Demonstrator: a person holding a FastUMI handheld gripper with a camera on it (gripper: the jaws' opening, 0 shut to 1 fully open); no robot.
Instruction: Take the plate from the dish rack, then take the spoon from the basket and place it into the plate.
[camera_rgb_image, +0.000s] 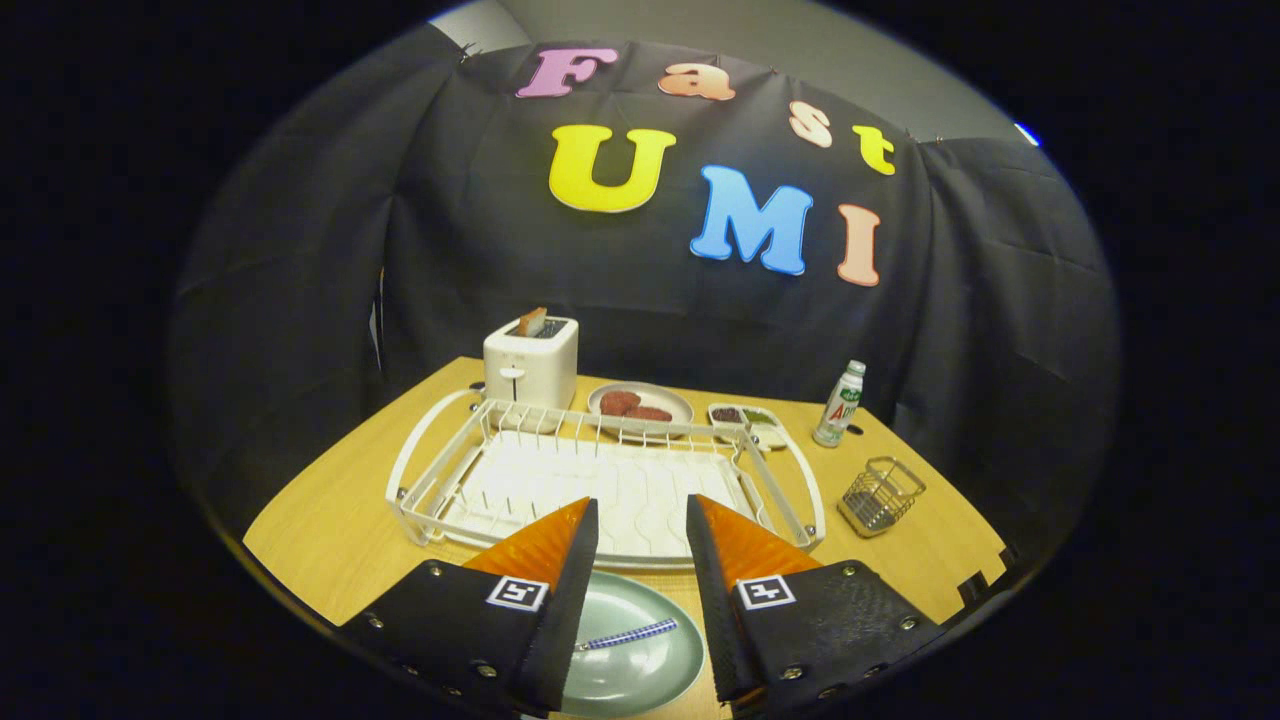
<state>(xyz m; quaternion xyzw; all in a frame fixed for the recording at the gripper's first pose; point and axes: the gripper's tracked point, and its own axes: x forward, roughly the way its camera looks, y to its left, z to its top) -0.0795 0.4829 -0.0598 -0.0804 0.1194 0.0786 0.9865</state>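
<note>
My gripper (640, 540) hangs open, fingers apart and holding nothing. Below, between them, the spoon (630, 634) lies in the plate (640, 660), set in front of the rack (600, 480). The basket (880, 495) stands off right; job looks done.

We see a wooden counter (330, 520) with a rounded edge, closed in behind by black cloth (480, 270) hung in folds. Above the cloth shows a strip of plain grey wall (800, 40).

A staged kitchen booth: toaster (530, 362) and dish rack (610, 480) on a cloth-walled table (330, 530).
</note>
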